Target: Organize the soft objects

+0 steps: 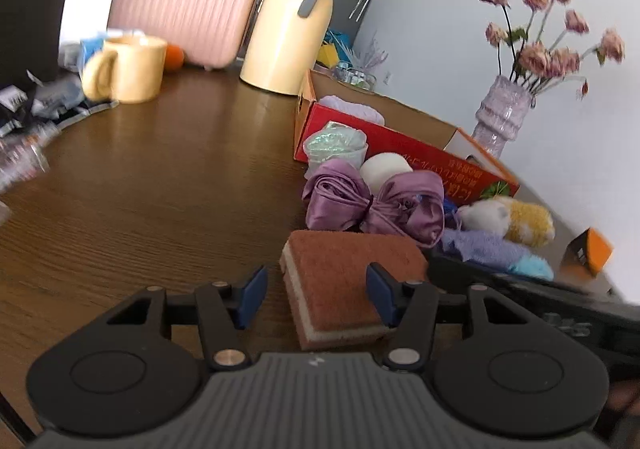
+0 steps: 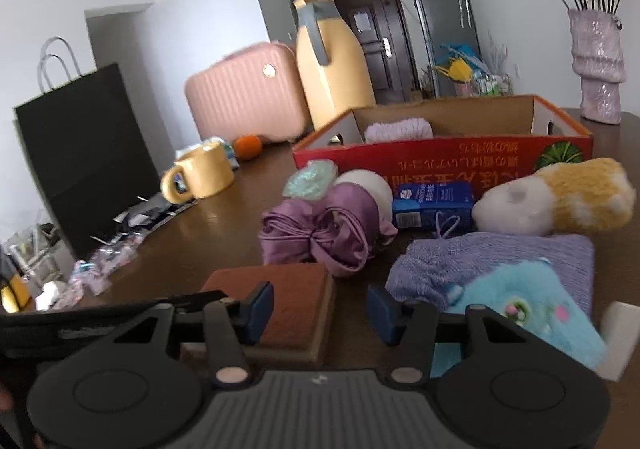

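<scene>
A brown sponge (image 1: 344, 269) with a pale underside lies on the wooden table. My left gripper (image 1: 318, 297) is open over its near end, the right pad above its top, the left pad off its edge. My right gripper (image 2: 322, 313) is open too, between the sponge (image 2: 288, 305) and a blue plush (image 2: 532, 309) lying on a lilac cloth (image 2: 500, 261). Behind lie a purple satin bundle (image 2: 320, 233), a white ball (image 2: 368, 185), a shiny green puff (image 2: 310, 179) and a yellow-and-white plush (image 2: 552, 201). The red cardboard box (image 2: 440, 157) holds a lilac knit (image 2: 400, 129).
A blue tissue pack (image 2: 434, 205) sits in front of the box. A yellow mug (image 2: 204, 173), a yellow thermos (image 2: 332, 77), a pink suitcase (image 2: 244, 97) and an orange (image 2: 248, 147) stand at the back. A vase of flowers (image 2: 598, 65) is far right, wrappers (image 2: 120, 245) and a black bag (image 2: 84, 153) left.
</scene>
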Available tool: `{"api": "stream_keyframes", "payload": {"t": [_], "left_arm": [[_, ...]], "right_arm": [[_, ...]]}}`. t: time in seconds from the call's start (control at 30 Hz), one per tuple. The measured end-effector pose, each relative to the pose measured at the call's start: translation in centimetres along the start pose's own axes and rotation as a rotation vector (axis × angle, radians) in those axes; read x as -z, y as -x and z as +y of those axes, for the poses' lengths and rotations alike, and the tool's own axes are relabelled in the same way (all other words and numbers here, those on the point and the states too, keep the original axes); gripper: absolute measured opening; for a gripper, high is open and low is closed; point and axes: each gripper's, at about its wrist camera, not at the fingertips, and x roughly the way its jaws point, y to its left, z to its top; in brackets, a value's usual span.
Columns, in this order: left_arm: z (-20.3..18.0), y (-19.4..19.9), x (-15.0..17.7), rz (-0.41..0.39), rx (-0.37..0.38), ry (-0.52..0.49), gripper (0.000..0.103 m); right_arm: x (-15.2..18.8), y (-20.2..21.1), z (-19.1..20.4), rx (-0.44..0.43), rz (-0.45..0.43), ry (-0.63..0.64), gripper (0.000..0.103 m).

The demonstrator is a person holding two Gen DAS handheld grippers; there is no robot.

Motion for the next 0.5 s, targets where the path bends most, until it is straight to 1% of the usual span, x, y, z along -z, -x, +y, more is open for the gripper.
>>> {"api": "stream_keyframes", "payload": {"t": [0.03, 0.07, 0.1, 0.2, 0.27, 0.4, 0.5], "left_arm": [[0.4, -0.3, -0.2, 0.009, 0.025, 0.022, 0.043], [0.8, -0.5, -0.4, 0.017, 0.047, 0.043, 0.039], [1.1, -0.8, -0.6, 0.026, 0.07, 0.066, 0.038], [1.1, -1.1, -0.7, 0.027, 0.076, 0.082, 0.036], [0.8, -1.0, -0.6, 0.023, 0.068, 0.073, 0.036], [0.5, -0.6, -0.7, 0.028, 0.055, 0.087, 0.034], [-0.6, 1.5, -0.6, -0.019, 0.07, 0.065, 0.034]], "right_arm": [[0.0, -0.6, -0.1, -0.002, 0.012, -0.005, 0.044], [-0.1, -0.9, -0.2, -0.012, 0.017, -0.018, 0.042], [-0.1, -1.2, -0.3, -0.034, 0.02, -0.035, 0.039], [-0.2, -1.5, -0.3, -0.075, 0.028, -0.054, 0.029], [-0.1, -1.6, -0.3, -0.075, 0.026, -0.055, 0.029], [-0.1, -1.2, 0.0, -0.078, 0.023, -0.064, 0.028], [-0.2, 1.1, 0.7, -0.078, -0.034, -0.021, 0.028]]}}
